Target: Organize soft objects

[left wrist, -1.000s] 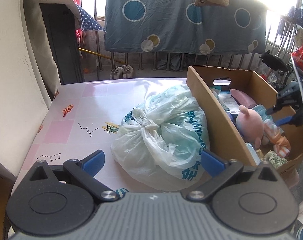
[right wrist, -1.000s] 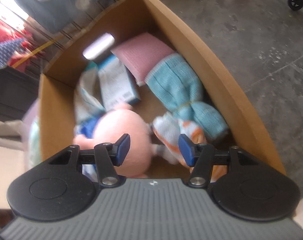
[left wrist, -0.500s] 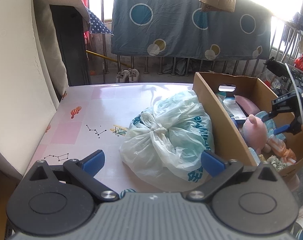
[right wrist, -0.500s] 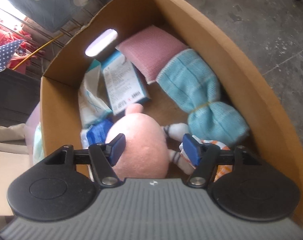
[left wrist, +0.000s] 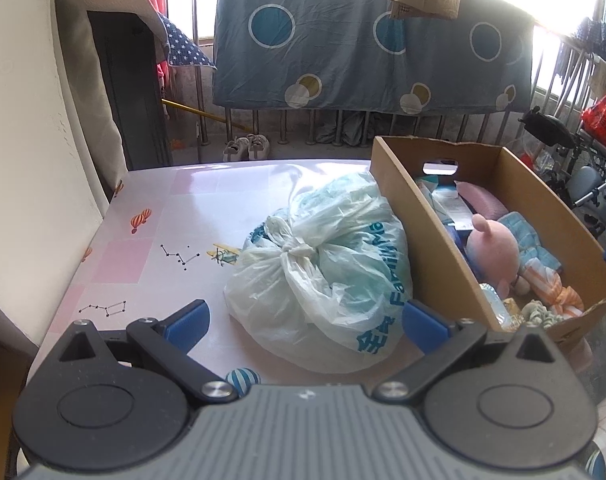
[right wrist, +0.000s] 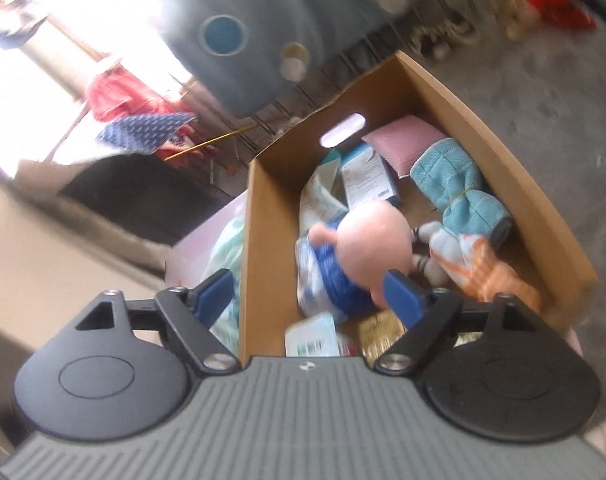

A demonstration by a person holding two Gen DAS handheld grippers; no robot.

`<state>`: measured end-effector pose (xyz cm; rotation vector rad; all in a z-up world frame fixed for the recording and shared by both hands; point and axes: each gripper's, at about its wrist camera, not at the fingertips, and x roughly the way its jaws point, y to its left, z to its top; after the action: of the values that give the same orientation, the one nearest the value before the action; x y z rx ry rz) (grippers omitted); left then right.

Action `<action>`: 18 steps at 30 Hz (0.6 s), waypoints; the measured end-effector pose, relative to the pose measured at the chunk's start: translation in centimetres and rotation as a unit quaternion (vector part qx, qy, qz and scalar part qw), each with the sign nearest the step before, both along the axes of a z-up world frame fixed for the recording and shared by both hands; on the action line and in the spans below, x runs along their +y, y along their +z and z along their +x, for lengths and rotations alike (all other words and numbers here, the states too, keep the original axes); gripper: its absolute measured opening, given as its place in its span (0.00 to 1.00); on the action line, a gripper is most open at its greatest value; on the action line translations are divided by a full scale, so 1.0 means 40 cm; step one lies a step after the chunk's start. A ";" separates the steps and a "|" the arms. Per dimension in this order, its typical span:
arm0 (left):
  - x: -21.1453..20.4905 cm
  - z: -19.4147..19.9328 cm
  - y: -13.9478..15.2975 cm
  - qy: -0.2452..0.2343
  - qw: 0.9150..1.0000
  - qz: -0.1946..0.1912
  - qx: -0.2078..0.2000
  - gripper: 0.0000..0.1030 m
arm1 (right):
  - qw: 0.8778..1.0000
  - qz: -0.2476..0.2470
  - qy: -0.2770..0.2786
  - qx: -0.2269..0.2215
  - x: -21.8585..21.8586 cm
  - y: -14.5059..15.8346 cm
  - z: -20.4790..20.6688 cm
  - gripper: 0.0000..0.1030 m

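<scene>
Right gripper [right wrist: 307,292] opening, nothing between its jaws, above the cardboard box [right wrist: 499,160] where the pink plush [right wrist: 373,240] lies, while my left gripper [left wrist: 305,318], open and empty, faces the tied plastic bag [left wrist: 323,276] on the tabletop [left wrist: 151,216].

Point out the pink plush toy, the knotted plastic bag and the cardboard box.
pink plush toy [right wrist: 373,236]: right wrist view, on its round pink head.
knotted plastic bag [left wrist: 327,276]: left wrist view, on the bulging side just below the knot.
cardboard box [left wrist: 435,248]: left wrist view, on its outer side wall facing the bag.
</scene>
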<state>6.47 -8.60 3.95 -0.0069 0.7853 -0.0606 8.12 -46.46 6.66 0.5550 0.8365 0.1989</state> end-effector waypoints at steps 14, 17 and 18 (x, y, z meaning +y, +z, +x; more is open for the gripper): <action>-0.083 -0.020 -0.033 -0.021 0.999 0.003 0.025 1.00 | 0.978 -0.203 0.001 -0.058 0.159 -0.012 -0.200 0.99; -0.093 -0.019 -0.039 -0.021 0.999 0.002 0.030 1.00 | 0.975 -0.213 -0.001 -0.061 0.177 -0.012 -0.202 0.99; -0.097 -0.018 -0.040 -0.021 0.999 0.002 0.031 1.00 | 0.974 -0.218 0.000 -0.061 0.184 -0.009 -0.202 0.99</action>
<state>5.75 -12.50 2.35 0.0119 0.8475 -0.0990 0.06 -39.10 6.28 0.1291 0.7319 0.0451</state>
